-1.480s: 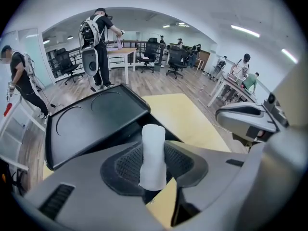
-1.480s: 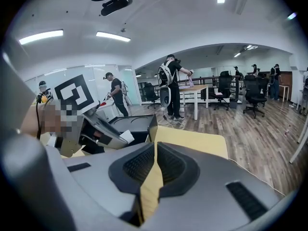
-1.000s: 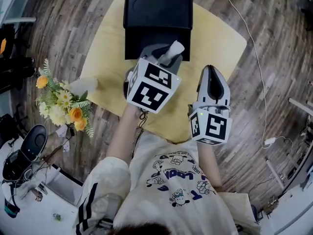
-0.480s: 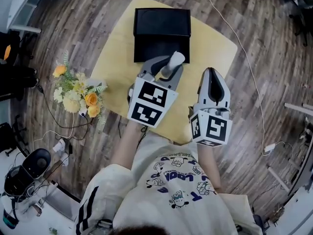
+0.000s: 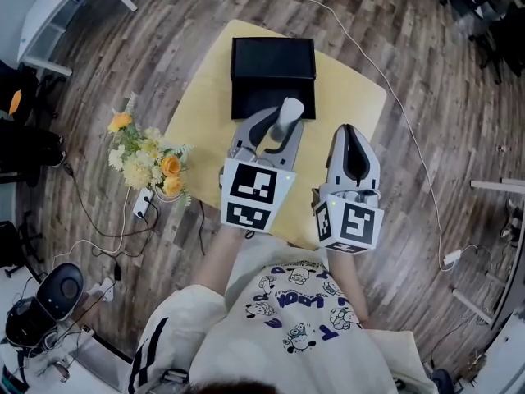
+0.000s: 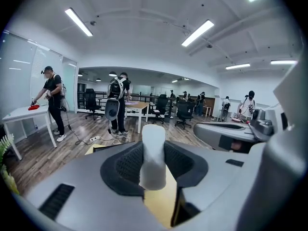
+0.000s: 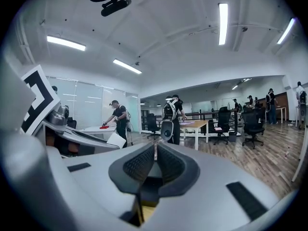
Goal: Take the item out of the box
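Clearly the left gripper (image 6: 154, 163) is shut on the item (image 6: 153, 146), a white cylinder pinched about its middle between the two ribbed pads (image 6: 126, 165), with its rounded top standing above them. Gripping it round the waist, rather than by an end, probably keeps so smooth a piece from pivoting or slipping. In the head view the same left gripper (image 5: 275, 130) hangs over the yellow table (image 5: 353, 97), with the item (image 5: 289, 113) at its tip just over the near edge of the black box (image 5: 273, 60). The box lies open with its lid folded back away from the person. The left gripper view looks out across the room and shows only a strip of yellow below the jaws, so I judge the item to be clear of the box and carried in the air, with only the setting down left to do. The right gripper (image 5: 351, 138) is just beside the left and apart from it. In the right gripper view its jaws (image 7: 155, 165) are pressed together with nothing between them, so it seems to be held out of the way. A bunch of yellow and white flowers (image 5: 152, 158) stands on the floor beside the table, well clear of both grippers.
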### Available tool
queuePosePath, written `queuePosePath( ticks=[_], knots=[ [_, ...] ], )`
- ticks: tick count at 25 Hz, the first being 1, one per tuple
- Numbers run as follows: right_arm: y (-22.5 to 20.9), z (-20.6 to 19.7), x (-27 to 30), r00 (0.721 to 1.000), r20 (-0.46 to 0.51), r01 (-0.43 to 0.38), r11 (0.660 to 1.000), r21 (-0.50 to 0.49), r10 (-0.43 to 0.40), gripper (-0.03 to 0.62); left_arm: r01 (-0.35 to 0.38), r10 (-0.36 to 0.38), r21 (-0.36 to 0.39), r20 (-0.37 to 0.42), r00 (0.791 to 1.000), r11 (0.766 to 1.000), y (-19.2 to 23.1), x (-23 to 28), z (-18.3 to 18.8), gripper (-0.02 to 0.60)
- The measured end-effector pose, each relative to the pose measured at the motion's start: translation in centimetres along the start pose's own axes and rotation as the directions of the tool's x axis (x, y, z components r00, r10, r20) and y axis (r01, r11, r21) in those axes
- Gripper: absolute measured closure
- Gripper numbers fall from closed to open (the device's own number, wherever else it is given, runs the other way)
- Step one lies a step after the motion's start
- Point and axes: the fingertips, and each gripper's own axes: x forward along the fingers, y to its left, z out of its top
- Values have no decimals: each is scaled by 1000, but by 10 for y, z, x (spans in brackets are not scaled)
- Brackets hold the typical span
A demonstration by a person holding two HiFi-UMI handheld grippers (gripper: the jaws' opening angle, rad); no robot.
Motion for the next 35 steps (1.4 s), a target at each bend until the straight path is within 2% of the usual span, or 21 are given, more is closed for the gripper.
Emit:
queuePosePath(
  ticks=[8,18,27,35],
  knots=[
    [10,18,-7,999,48,0,1000,-10,1,557,-70,68,7,135,988,998,5,-25,23,442],
    [18,32,-11,996,89,-5,1000,-25,7,557,-126,122,-3,267,956,992,2,-44,41,442],
    [20,38,-14,994,107,-9,999,-33,13,557,-147,142,-7,315,939,989,0,-52,43,442],
    [21,40,-16,994,111,-3,1000,-24,6,557,-146,142,-11,319,937,989,0,-54,42,442]
  ],
)
